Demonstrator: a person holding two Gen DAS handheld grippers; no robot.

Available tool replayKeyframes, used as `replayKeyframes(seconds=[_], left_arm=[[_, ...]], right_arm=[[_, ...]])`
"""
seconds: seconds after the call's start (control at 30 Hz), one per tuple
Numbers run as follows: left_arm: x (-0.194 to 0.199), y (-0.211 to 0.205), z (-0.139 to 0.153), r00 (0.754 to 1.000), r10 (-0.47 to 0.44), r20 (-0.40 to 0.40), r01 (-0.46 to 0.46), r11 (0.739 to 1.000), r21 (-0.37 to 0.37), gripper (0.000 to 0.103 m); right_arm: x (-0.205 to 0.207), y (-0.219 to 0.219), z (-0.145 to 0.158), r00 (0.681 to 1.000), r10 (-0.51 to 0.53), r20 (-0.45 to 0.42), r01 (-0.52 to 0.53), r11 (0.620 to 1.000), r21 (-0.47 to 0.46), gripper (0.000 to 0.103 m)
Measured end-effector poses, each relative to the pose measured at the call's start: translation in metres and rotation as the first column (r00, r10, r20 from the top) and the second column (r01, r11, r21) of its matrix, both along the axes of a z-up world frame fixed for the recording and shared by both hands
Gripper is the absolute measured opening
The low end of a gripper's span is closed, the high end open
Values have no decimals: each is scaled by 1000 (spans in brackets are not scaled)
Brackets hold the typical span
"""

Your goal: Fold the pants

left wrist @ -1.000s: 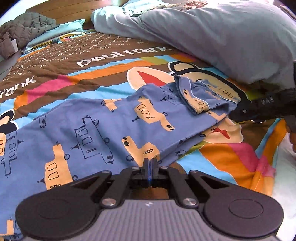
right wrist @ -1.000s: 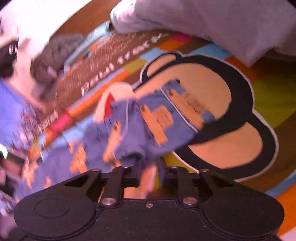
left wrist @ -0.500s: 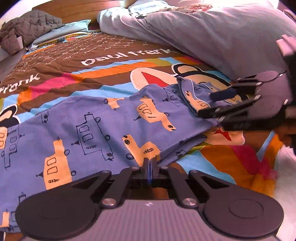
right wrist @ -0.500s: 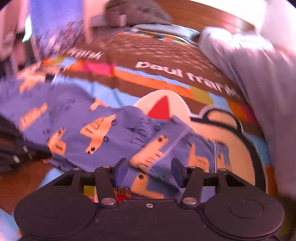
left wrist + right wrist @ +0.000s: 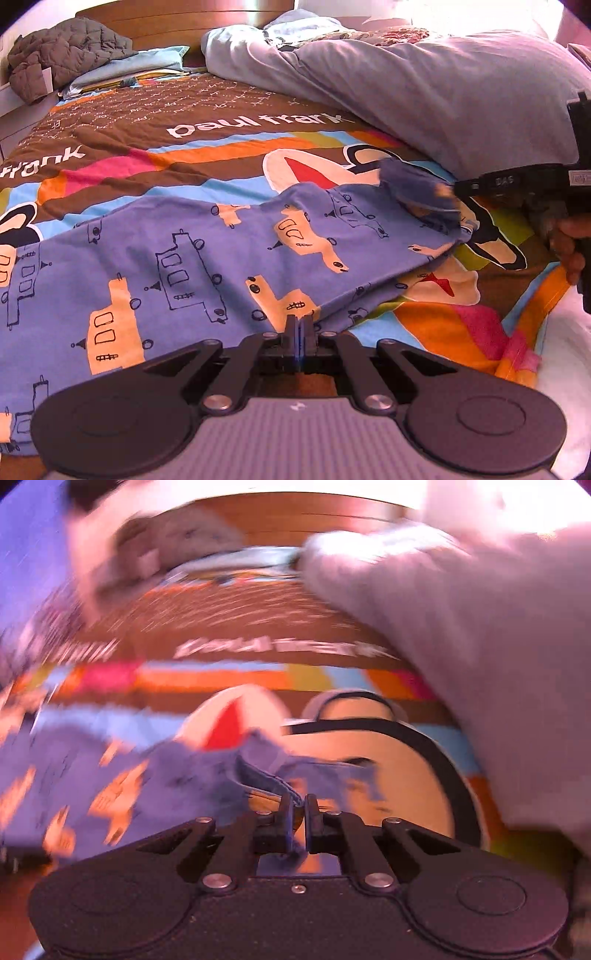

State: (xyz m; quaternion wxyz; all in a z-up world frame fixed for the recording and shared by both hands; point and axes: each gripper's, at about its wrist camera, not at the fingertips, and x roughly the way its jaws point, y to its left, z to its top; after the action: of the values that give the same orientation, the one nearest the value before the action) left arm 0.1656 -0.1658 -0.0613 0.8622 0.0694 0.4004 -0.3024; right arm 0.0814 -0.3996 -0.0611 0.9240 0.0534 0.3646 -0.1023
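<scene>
Blue pants [image 5: 184, 266] printed with orange vehicles lie spread across the colourful bedspread [image 5: 207, 155]. My left gripper [image 5: 300, 322] is shut on the near edge of the pants. My right gripper [image 5: 298, 802] is shut on the waistband end of the pants [image 5: 258, 775]. It shows in the left wrist view [image 5: 458, 187] at the right, holding that bunched end [image 5: 417, 184] a little above the bed. The right wrist view is motion blurred.
A large grey duvet [image 5: 443, 85] is heaped at the back right, close to the held end. A grey quilted jacket [image 5: 62, 55] and pillows [image 5: 122, 72] lie by the wooden headboard [image 5: 184, 14]. The bed's edge [image 5: 546, 306] runs at the right.
My right gripper was open over the waistband end and has shut on it and raised it slightly. My left gripper has stayed shut on the near edge.
</scene>
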Motion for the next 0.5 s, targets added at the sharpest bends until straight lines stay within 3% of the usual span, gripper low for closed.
replayKeyframes(seconds=[0.17,0.23,0.27,0.43,0.5], left_arm=[[2,-2,-2,1000,4,-13,-4,1000,14,0],[2,-2,-1,1000,2,-11,-2,1000,22,0],[2,-3,-1,1000,0,-9,1,1000,27,0],[0,-9,-1,1000,-12,3,12,998,64,0],[-1,-10,-1,1000,-10,4,10,997,71,0]], right_arm=[[-15,-51,-14,982,-187,-7,187,976,114,5],[-22,-59,-23,975,-222,-10,221,964,151,5],[-28,-59,-28,971,-239,-11,237,958,158,0],[-42,-68,-40,953,-304,-12,300,932,204,0],[-42,-71,-37,957,-290,16,279,932,230,20]])
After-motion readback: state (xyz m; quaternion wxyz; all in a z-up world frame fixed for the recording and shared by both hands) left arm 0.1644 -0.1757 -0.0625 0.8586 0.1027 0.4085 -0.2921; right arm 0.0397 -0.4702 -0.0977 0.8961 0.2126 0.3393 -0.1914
